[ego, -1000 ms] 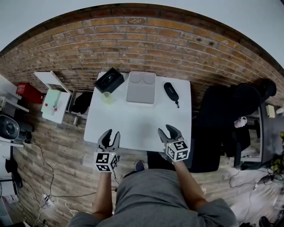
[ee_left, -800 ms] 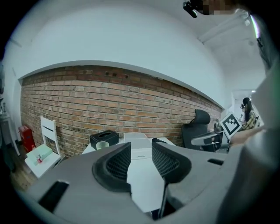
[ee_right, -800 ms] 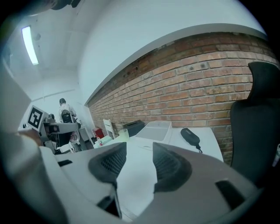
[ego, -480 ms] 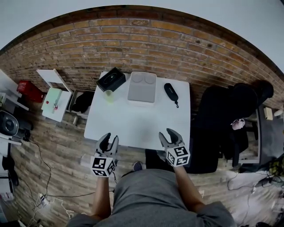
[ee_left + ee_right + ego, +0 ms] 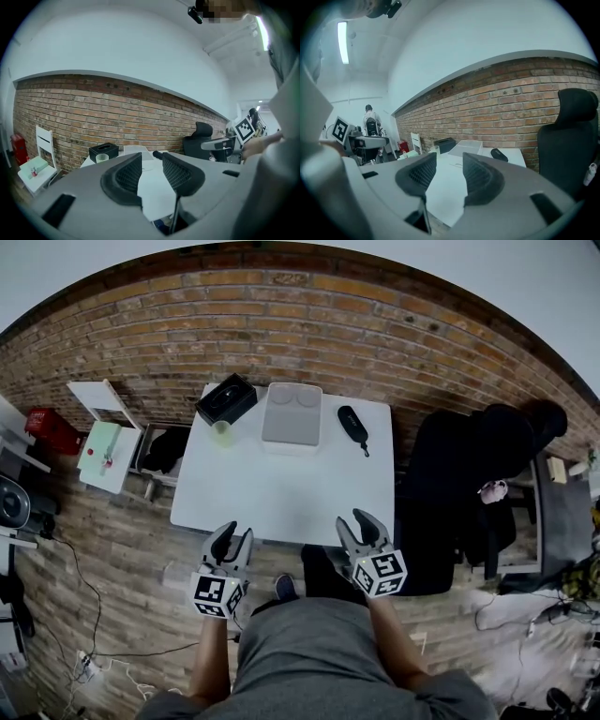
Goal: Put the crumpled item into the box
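Left side first: the left gripper hangs just off the near edge of the white table, on the table's left half, jaws parted and nothing between them, only bare tabletop beyond the pads. At the table's far-left corner sits the black box, an oval opening in its top. Just beside it, a touch nearer along the table's left edge, is the crumpled item, small and pale green. Whether it touches the box is too fine to tell. That puts it well apart from the left gripper, across the table's full depth and roughly straight ahead of it. At the middle of the table's far edge lies a grey lidded container, and toward the far-right corner a black oblong case. On the table's right half the right gripper hovers over the near edge, jaws spread, holding nothing. The crumpled item lies diagonally across the table from it. A black office chair stands off the table's right side.
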The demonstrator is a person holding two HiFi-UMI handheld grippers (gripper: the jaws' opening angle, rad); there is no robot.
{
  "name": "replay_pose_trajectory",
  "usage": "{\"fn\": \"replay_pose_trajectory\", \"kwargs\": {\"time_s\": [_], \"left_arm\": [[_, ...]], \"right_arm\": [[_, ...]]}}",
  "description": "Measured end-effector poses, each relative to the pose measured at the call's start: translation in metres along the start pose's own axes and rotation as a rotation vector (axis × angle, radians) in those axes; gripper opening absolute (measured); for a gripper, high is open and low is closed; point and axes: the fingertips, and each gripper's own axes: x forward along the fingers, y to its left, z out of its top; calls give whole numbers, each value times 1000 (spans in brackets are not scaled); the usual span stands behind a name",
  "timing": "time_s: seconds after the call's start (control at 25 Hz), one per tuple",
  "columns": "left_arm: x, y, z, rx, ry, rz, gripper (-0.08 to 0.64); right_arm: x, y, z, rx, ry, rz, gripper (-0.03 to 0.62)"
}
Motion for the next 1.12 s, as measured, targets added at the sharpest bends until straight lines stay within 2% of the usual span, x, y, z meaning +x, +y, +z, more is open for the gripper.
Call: {"fn": "replay_pose_trajectory", "kwargs": {"time_s": [0.12,0.28,0.44,0.72,0.84,0.96,1.04,1.12], "left_arm": [[-7,-6,-5,-11,5,-15,137],[-11,-10,-5,33,17,-15,137],[-12,-6,1,-19,-13,8,135],[-8,-9,18,-7,-40,52,135],[-8,-14,23,1,-47,74,128],[-7,-17,30,-15,-88,94,16],[-4,-20,33,-1,-92,97,8],[1,-25,32,13,-78,92,6]], "right_arm": [[-12,3,3,-18,-5,-14,176],[-16,3,8,-20,-14,-12,176],[-11,2,9,-6,-21,8,169],[-10,-9,19,-38,-30,17,160],[-12,-14,22,-44,-18,27,128],[-15,-22,26,-48,-22,16,55],[-14,-23,28,-41,-26,17,3],[-13,-22,27,-52,-19,30,3]]}}
